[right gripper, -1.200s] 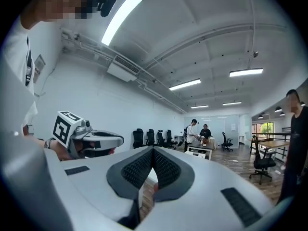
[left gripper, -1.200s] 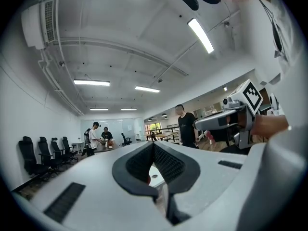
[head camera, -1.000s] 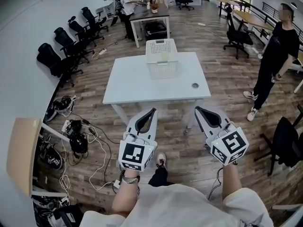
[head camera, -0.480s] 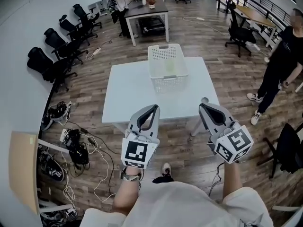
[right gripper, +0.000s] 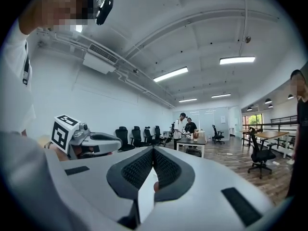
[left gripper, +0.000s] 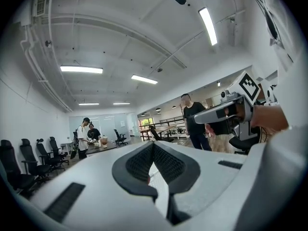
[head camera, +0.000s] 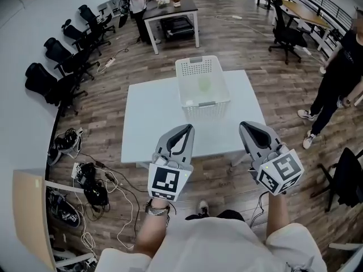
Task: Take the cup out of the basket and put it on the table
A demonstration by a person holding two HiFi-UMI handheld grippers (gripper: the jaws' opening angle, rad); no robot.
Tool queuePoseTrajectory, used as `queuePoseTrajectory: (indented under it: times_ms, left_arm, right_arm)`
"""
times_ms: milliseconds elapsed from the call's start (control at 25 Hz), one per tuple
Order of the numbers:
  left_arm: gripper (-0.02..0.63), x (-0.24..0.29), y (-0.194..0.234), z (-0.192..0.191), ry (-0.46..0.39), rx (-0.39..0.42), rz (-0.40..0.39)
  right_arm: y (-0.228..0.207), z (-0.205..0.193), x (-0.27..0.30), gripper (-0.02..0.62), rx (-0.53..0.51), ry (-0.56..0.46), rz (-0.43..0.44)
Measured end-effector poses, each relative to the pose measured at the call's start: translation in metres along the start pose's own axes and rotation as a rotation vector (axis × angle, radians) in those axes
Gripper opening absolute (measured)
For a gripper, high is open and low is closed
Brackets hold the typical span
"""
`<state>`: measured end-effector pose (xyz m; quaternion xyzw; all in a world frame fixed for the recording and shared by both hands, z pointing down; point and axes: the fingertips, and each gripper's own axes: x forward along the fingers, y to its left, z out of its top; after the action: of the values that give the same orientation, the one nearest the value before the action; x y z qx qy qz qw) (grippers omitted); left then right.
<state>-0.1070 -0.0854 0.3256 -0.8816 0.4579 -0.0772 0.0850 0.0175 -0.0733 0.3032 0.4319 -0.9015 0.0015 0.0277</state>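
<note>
Left gripper (head camera: 186, 129) has its jaws pressed together on nothing, at the near edge of the white table (head camera: 150, 120). A pale cup (head camera: 204, 85) sits inside the white basket (head camera: 207, 111) on the table, apart from both grippers. Right gripper (head camera: 245, 127) is also closed and empty.

The worktop (head camera: 148, 123) is plain white. The basket (head camera: 180, 78) at upper centre is white too, its walls a grid of small holes, and the cup (head camera: 204, 85) inside shows pale green. The left gripper (head camera: 186, 128) and right gripper (head camera: 244, 126) are light grey. Their fingers (left gripper: 139, 165) are lined with black cross-hatched pads, and each gripper carries a black-and-white marker cube (head camera: 165, 183). The floor (head camera: 108, 95) is brown wood planking. The chairs (head camera: 51, 78) at upper left are black.
</note>
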Motion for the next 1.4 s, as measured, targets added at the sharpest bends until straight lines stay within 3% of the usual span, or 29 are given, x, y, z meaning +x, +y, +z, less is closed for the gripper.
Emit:
queuePoseTrajectory:
  times_ms: [320,560,840,1160,1400]
  left_arm:
    - [0.003,0.037,-0.001,-0.005,0.02,0.008,-0.029]
    - [0.003,0.065,-0.01,0.003,0.018,0.013,-0.003]
    - [0.003,0.099,-0.01,0.007,0.039,0.114,0.029]
    - [0.003,0.169,0.002,-0.003,0.132,0.282,-0.031]
    - [0.003,0.221,0.031,-0.031,0.211,0.338,-0.104]
  right_arm:
    - [-0.028,-0.012,0.016,0.017,0.008,0.028,-0.01]
    - [-0.055,-0.017,0.014,0.017,0.022,0.042,0.016]
    - [-0.079,-0.023,0.024,0.017,0.011,0.063,0.069]
    - [-0.112,-0.028,0.05,0.017,0.016,0.079,0.085]
    - [-0.138,-0.032,0.083,0.017,0.035,0.081,0.049]
